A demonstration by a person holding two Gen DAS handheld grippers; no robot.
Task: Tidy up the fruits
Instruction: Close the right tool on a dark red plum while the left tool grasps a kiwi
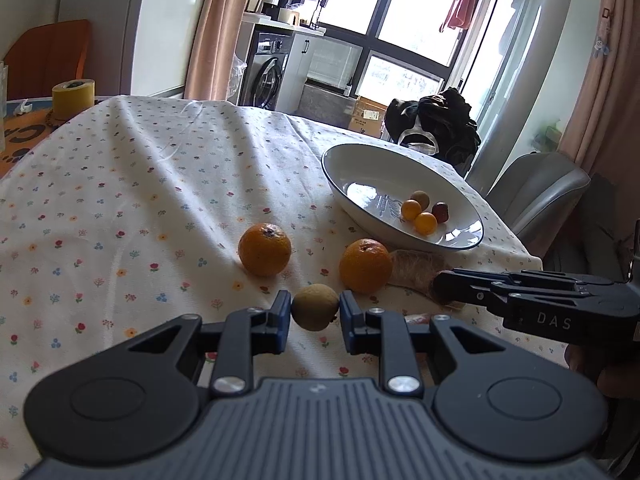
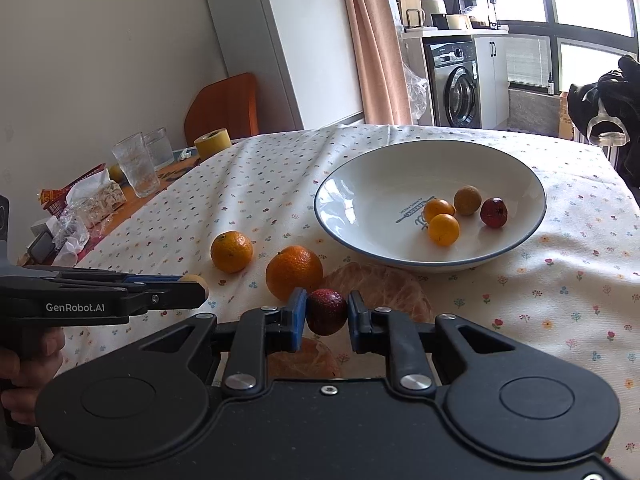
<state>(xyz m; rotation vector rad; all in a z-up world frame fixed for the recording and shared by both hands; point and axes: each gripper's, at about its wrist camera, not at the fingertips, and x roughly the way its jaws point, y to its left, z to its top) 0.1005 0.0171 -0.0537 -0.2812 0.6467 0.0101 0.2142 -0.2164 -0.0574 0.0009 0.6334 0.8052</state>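
**Fruit on floral tablecloth, both grippers loaded**

Left gripper [image 1: 315,312]: jaws closed narrow on a tan round fruit [image 1: 315,307], pads pressing it from either side, low over the tablecloth [image 1: 120,184]. Seen from the right wrist view, the same gripper [image 2: 196,286] enters from the left edge with the pale fruit showing at its tip.

Right gripper [image 2: 327,314]: jaws closed on a dark red fruit [image 2: 326,311], held just above the cloth in front of a brownish netted patch [image 2: 376,284] lying on the table. From the left wrist view this gripper [image 1: 440,284] reaches in from the right, its tip over the same patch; its grasp cannot be read from that side.

White bowl [image 2: 400,168], dark rim, beyond both grippers on the cloth. Contents, grouped near one side:
- two small orange fruits [image 2: 443,229], touching
- one tan fruit [image 2: 467,200]
- one dark red fruit [image 2: 493,212]

Loose on the cloth, outside the bowl: nearer orange [image 2: 294,272], beside the right gripper's tip; farther orange [image 2: 231,251], to its left, the two apart.

Far table edge: yellow tape roll [image 2: 213,142], two clear glasses [image 2: 134,164]
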